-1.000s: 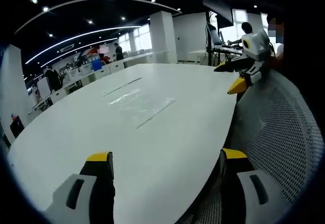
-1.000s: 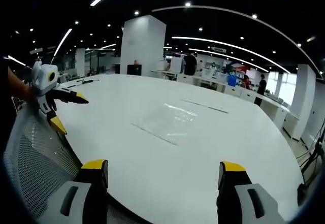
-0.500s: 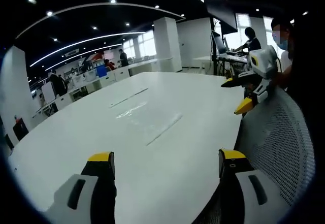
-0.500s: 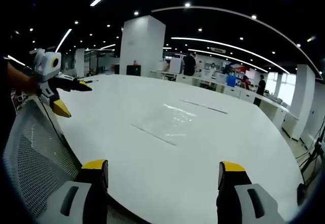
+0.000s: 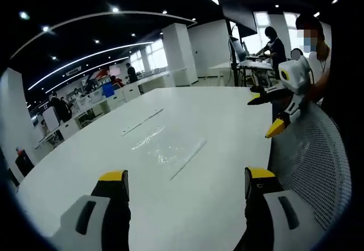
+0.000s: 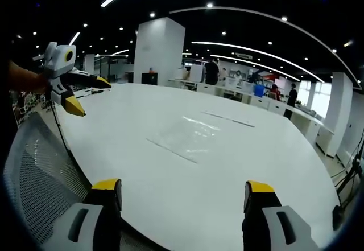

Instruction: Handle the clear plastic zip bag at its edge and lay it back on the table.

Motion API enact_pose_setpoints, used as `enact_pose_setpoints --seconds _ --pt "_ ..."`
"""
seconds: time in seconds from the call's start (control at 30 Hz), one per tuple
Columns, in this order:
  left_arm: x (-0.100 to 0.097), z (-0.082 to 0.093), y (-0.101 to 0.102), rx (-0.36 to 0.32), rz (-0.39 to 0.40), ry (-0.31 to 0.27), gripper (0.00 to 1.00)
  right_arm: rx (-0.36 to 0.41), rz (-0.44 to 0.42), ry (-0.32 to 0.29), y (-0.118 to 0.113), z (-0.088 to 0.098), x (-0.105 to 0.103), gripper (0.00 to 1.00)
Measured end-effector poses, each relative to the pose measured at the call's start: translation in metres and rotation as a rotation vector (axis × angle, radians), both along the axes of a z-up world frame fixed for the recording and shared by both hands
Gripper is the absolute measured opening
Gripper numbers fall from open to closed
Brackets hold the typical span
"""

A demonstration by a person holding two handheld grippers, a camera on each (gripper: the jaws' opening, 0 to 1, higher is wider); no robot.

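Note:
The clear plastic zip bag (image 5: 166, 148) lies flat on the white table (image 5: 85, 165), well ahead of my left gripper (image 5: 185, 184), whose yellow-tipped jaws stand wide apart and hold nothing. In the right gripper view the same bag (image 6: 190, 135) rests mid-table beyond my right gripper (image 6: 183, 194), which is open too. The right gripper (image 5: 272, 113) appears at the right of the left gripper view, above a mesh chair back. At the upper left of the right gripper view the left gripper (image 6: 90, 94) hangs in the air, held by a hand.
A grey mesh chair back (image 5: 310, 165) stands at the table's near edge, also seen as the chair back (image 6: 37, 171). A thin clear strip (image 5: 141, 123) lies beyond the bag. People stand at desks (image 5: 273, 43) behind; a white pillar (image 6: 159, 49) rises past the table.
The left gripper has risen and moved forward over the table edge; in its view the bag now sits nearer. The right gripper and the bag have stayed still.

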State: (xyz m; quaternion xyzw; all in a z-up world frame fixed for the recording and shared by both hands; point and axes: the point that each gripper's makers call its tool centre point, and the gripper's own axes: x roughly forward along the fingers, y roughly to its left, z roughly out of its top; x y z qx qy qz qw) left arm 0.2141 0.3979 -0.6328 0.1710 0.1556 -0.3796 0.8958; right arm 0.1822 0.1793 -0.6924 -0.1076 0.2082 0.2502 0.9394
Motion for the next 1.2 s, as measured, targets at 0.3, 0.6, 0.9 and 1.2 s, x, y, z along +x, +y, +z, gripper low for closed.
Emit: enact_pose_setpoints --seconds 0.3,0.6,0.9,1.2 --pt "0.006 0.005 -0.01 0.026 -0.034 -0.003 0.81 -0.001 -0.001 0.001 0.0 0.0 0.0 0.89" --pt "0.014 0.0 -0.011 0.045 -0.054 0.016 0.8 -0.003 -0.003 0.001 -0.001 -0.001 0.001 0.89" --pt "0.025 -0.012 -0.008 0.081 -0.07 0.031 0.78 -0.005 -0.002 0.004 -0.001 -0.001 0.001 0.89" --pt "0.039 -0.026 -0.002 0.096 -0.076 0.046 0.77 -0.008 -0.002 0.008 -0.001 -0.002 0.0 0.88"
